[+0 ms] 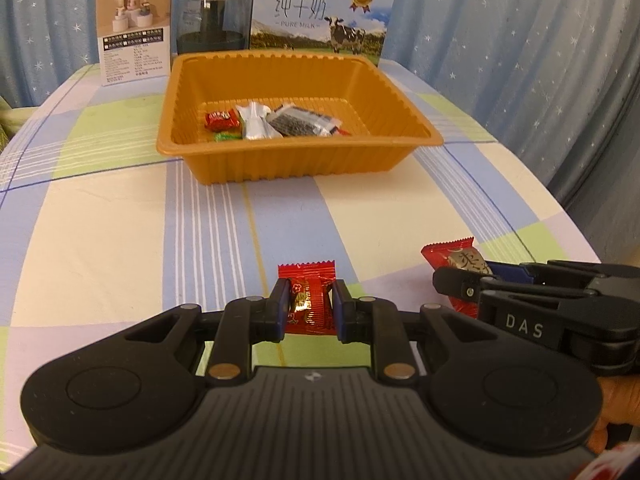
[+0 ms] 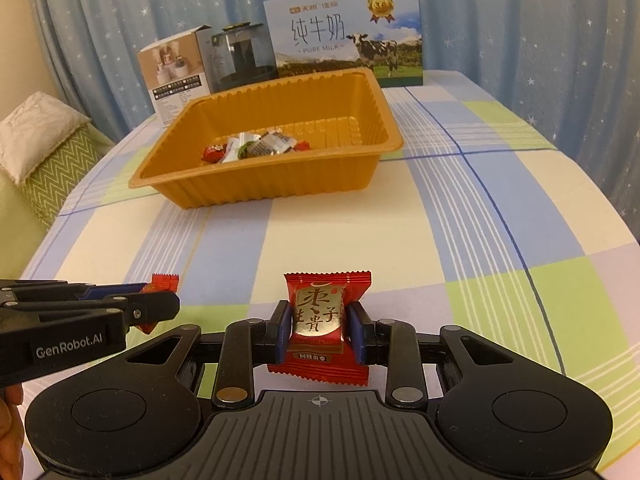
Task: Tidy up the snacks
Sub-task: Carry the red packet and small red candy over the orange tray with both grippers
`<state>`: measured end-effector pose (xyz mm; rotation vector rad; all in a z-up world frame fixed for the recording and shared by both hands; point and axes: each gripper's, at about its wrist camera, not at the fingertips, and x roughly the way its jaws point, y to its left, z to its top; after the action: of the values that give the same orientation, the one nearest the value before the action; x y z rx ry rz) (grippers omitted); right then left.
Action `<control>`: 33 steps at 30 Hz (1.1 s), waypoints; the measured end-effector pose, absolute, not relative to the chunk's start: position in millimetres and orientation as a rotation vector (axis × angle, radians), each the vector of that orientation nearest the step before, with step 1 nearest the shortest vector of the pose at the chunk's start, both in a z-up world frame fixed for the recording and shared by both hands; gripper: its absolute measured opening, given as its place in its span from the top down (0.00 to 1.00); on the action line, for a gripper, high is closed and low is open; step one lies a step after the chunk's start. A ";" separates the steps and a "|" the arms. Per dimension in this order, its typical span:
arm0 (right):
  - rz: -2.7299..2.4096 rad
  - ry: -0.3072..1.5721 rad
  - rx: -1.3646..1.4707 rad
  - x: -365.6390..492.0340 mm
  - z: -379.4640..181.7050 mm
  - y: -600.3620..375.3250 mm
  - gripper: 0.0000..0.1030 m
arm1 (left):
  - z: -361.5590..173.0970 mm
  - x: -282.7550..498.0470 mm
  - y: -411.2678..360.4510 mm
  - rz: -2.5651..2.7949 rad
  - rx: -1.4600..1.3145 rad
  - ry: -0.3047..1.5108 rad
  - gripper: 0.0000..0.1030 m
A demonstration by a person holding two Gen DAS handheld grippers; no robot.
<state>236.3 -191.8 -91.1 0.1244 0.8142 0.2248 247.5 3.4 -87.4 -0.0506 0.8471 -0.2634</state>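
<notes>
Checked tablecloth point(image 1: 120, 240) noted: left gripper point(image 1: 310, 308) clamps a small red candy point(image 1: 310, 300), right gripper point(image 2: 318, 332) clamps a red date sweet point(image 2: 320, 312); carry both level forward, releasing low inside orange tray point(image 1: 296, 156).

The left tongs point(image 1: 308, 306) sit low in the middle of the left wrist view. Their two blue pads point(image 1: 282, 308) are pressed in close on a small red candy point(image 1: 310, 300). The right tongs point(image 2: 318, 330) sit low in the middle of the right wrist view. Their pads point(image 2: 285, 330) squeeze a red date candy point(image 2: 320, 320) with a gold label. Both tongs point forward and tilt down. They are side by side, near each other. A bit of the hand point(image 1: 614, 408) that holds the right tongs shows at the lower right edge of the left view.
</notes>
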 end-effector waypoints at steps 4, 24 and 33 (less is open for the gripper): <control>0.235 0.789 0.122 234.3 -81.6 -189.4 0.70 | -79.1 246.3 8.1 -0.255 -0.063 0.826 0.81; 0.260 0.656 0.125 253.4 -27.7 -192.7 0.70 | -46.9 257.4 21.7 -0.228 -0.079 0.739 0.81; 0.242 0.610 0.151 279.8 -14.1 -199.3 0.70 | -30.2 277.4 25.5 -0.216 -0.086 0.693 0.81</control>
<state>279.8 -199.3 -14.1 0.1510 0.6102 0.2424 277.4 25.5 -30.2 -0.0857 0.6933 -0.2162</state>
